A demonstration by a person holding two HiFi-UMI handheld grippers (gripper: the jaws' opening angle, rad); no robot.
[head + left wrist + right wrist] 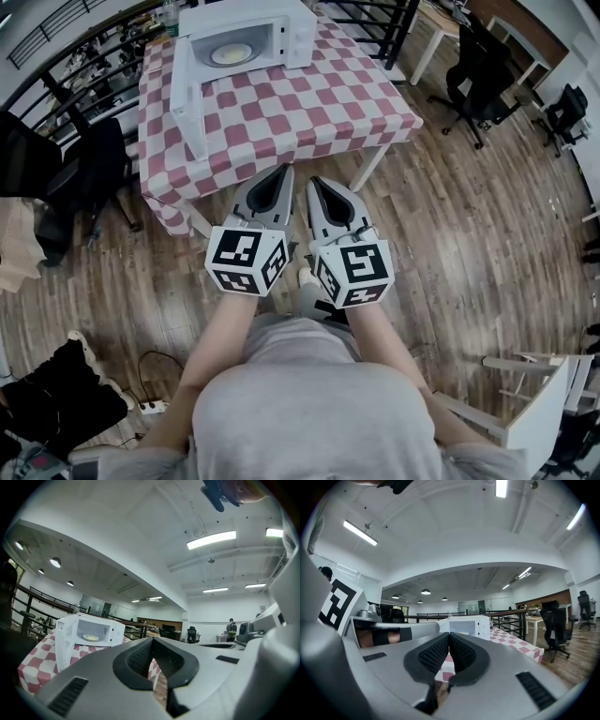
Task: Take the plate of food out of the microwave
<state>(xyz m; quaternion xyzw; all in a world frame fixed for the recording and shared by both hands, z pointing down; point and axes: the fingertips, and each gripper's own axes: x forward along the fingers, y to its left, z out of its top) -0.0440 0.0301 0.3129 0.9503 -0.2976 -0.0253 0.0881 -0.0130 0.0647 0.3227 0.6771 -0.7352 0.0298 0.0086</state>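
**Plate of pale food (232, 53) inside white box microwave (295, 37)**

The approach is judged to be in hand: the microwave, door swung wide, is seen at the far side of the red-checked bench (309, 103). A closer reach and parted jaws are called for next. The left tool (281, 178) and right tool (319, 187) are clenched empty.

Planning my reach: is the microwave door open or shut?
Open. The door stands swung out at the left of the microwave, and the plate shows inside.
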